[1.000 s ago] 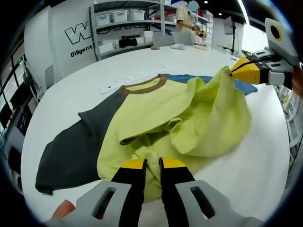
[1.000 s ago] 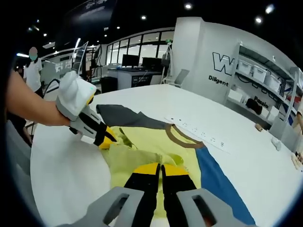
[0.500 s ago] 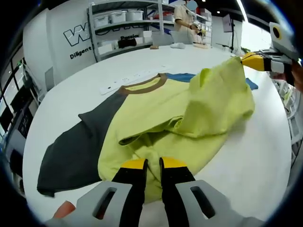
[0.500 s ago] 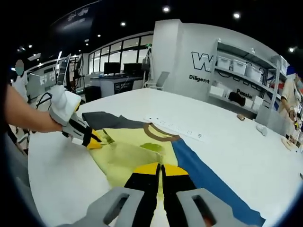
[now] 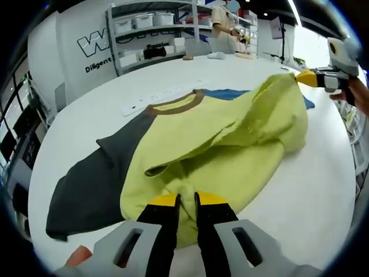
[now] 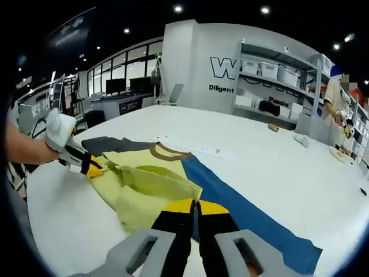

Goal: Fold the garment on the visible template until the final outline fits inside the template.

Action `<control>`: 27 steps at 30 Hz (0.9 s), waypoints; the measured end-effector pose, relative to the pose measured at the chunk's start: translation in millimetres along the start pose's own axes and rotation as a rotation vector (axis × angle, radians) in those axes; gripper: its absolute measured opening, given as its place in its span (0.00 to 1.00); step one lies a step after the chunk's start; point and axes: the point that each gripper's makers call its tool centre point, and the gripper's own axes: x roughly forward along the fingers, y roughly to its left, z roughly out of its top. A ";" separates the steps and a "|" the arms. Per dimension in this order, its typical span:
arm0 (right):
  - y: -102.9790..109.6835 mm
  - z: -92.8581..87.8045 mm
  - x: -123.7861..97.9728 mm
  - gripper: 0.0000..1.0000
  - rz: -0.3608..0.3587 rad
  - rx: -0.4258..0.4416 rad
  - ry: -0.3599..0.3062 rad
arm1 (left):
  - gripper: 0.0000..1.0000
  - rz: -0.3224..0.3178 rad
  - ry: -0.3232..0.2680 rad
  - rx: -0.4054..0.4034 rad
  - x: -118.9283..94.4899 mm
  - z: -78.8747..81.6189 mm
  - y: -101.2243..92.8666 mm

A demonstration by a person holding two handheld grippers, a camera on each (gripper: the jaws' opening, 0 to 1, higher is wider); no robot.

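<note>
The left gripper (image 5: pixel 185 201) has two black jaws with bright yellow tips. Under them sit two pale grey holders, each with a long slot cut in it. Beside the left holder there is a small orange-red bit. The right gripper (image 6: pixel 195 206) looks the same: black jaws, yellow tips, grey slotted holders. Seen from far off, each gripper has a white, boxy body with black parts behind its yellow tips. The bare arms holding them show no sleeves.

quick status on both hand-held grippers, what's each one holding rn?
Left hand-held gripper: shut on the yellow-green shirt hem.
Right hand-held gripper: shut on the shirt's other hem corner, lifted off the white table.
</note>
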 end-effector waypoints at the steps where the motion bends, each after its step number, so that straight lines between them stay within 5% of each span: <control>1: -1.4 -1.8 1.7 0.00 -0.005 0.004 0.005 | 0.10 0.000 0.000 0.001 0.2 -0.1 0.3; 27: -14.7 -76.2 52.7 0.00 -0.069 -0.042 0.272 | 0.11 -0.005 -0.003 -0.001 -0.1 -0.8 -0.2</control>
